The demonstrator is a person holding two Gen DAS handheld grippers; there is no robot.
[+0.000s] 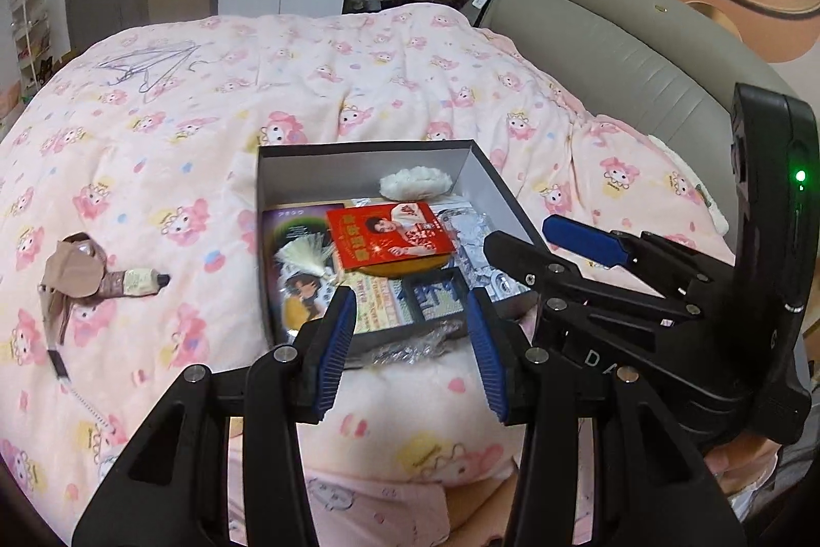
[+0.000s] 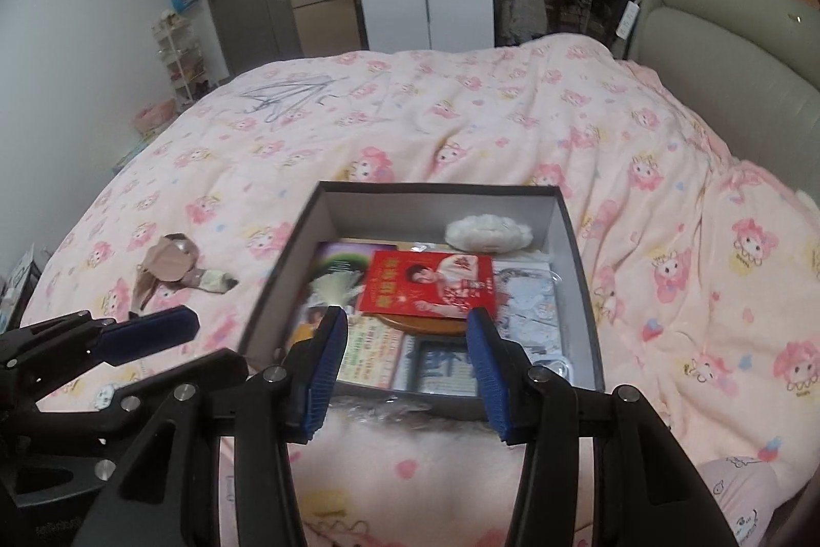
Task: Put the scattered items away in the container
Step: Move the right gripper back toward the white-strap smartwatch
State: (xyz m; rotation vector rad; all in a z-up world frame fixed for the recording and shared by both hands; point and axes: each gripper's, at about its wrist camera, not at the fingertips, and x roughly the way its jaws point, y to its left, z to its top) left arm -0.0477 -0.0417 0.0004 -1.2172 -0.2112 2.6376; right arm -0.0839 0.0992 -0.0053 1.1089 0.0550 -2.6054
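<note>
Around us, first, we see a bed (image 2: 512, 126) under a pink cartoon-print quilt, with a grey padded headboard (image 2: 717, 49) off to the right and wardrobes and a dark door at the far wall. A few wire hangers (image 2: 287, 96) lie on the far left part of the quilt, well apart from everything else. Near the middle sits the box (image 2: 435, 190), dark outside and pale inside, its top open. Inside it we make out a red card (image 2: 428, 288) lying on top of other printed sheets, a white fluffy thing (image 2: 487, 234) against the far wall, and a pale tassel (image 2: 333, 290) at the left. Crinkled clear plastic (image 1: 410, 349) lies against the box's near wall. Left of the box, still out on the quilt, lies a folded umbrella (image 1: 102, 280) in beige and brown, with nothing between it and the box.

Our left gripper (image 1: 410, 331) hovers above the near edge of the box, its blue pads partly spread and nothing between them. Our right gripper (image 2: 405, 372) hangs just beside it over the same near edge, also about half open and empty. Neither touches the box or the quilt, as far as we can tell.
</note>
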